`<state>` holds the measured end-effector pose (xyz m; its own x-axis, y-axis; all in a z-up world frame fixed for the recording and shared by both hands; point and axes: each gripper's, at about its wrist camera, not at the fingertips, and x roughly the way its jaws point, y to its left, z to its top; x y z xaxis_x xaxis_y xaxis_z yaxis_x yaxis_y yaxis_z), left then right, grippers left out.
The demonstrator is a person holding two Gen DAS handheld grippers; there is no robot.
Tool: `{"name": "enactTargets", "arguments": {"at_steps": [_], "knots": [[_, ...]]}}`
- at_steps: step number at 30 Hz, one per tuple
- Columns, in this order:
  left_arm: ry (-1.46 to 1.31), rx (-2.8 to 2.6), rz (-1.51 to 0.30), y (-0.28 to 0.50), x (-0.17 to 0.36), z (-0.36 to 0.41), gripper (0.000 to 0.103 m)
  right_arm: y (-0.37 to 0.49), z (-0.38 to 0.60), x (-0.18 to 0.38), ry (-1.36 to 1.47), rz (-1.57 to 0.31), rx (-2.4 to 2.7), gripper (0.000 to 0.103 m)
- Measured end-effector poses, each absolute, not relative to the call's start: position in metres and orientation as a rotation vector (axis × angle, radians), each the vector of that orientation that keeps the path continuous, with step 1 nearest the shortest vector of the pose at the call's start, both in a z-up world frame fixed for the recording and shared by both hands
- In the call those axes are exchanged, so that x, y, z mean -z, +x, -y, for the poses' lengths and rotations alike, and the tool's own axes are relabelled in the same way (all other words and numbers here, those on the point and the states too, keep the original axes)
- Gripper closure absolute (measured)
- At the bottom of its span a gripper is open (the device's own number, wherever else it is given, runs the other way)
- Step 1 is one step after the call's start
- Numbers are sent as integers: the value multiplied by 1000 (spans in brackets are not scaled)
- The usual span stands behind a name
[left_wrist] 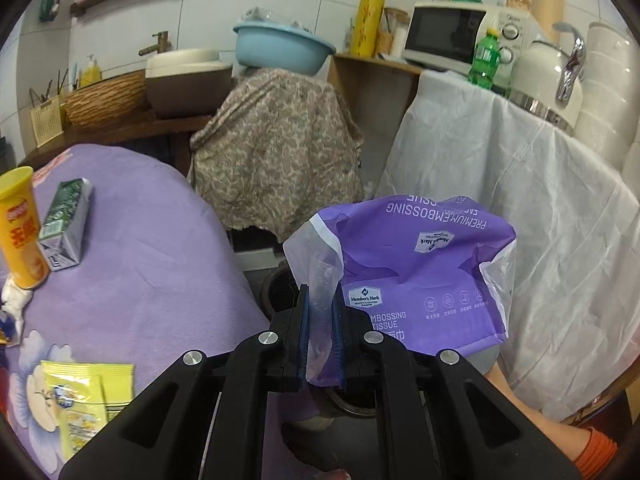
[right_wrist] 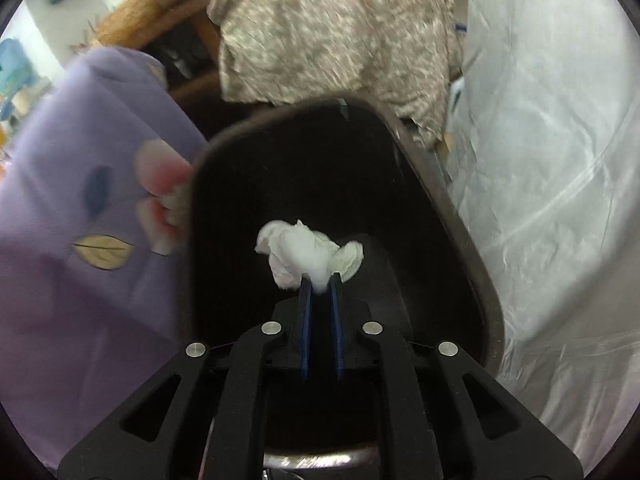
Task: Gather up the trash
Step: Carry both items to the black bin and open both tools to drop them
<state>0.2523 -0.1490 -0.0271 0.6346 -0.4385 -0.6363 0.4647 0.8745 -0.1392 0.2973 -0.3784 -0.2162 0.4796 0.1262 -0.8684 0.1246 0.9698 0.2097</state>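
My left gripper (left_wrist: 320,300) is shut on the clear edge of an empty purple Member's Mark tissue wrapper (left_wrist: 420,264) and holds it in the air beside the purple-covered table (left_wrist: 152,248), above a dark bin (left_wrist: 280,284) on the floor. My right gripper (right_wrist: 320,280) is shut on a crumpled white tissue (right_wrist: 308,256) and holds it over the mouth of the dark bin (right_wrist: 452,208). On the table lie a yellow wrapper (left_wrist: 84,400), a green drink carton (left_wrist: 68,224), a yellow snack can (left_wrist: 20,224) and a crumpled white paper (left_wrist: 16,300).
A floral cloth-covered object (left_wrist: 276,152) stands behind the bin. A white plastic-covered counter (left_wrist: 540,208) on the right holds a kettle (left_wrist: 548,76), a green bottle (left_wrist: 486,60) and a microwave (left_wrist: 452,32). A blue basin (left_wrist: 280,48) and a sink (left_wrist: 184,76) sit at the back.
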Motion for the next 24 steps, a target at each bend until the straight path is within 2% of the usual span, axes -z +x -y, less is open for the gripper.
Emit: {"name": "enactTargets", "arguments": {"at_steps": [4, 9, 11, 13, 15, 24], "knots": [[68, 496, -758, 265, 41, 167, 92, 298, 378, 223, 265, -1078, 9, 80], [126, 461, -790, 280, 57, 189, 92, 280, 381, 211, 280, -1017, 24, 79], [161, 442, -787, 285, 61, 201, 92, 264, 383, 200, 292, -982, 21, 76], [196, 425, -788, 289, 67, 211, 92, 253, 384, 194, 293, -960, 35, 66], [210, 416, -802, 293, 76, 220, 92, 235, 388, 189, 302, -942, 56, 62], [301, 389, -899, 305, 138, 260, 92, 185, 399, 184, 341, -890, 116, 59]]}}
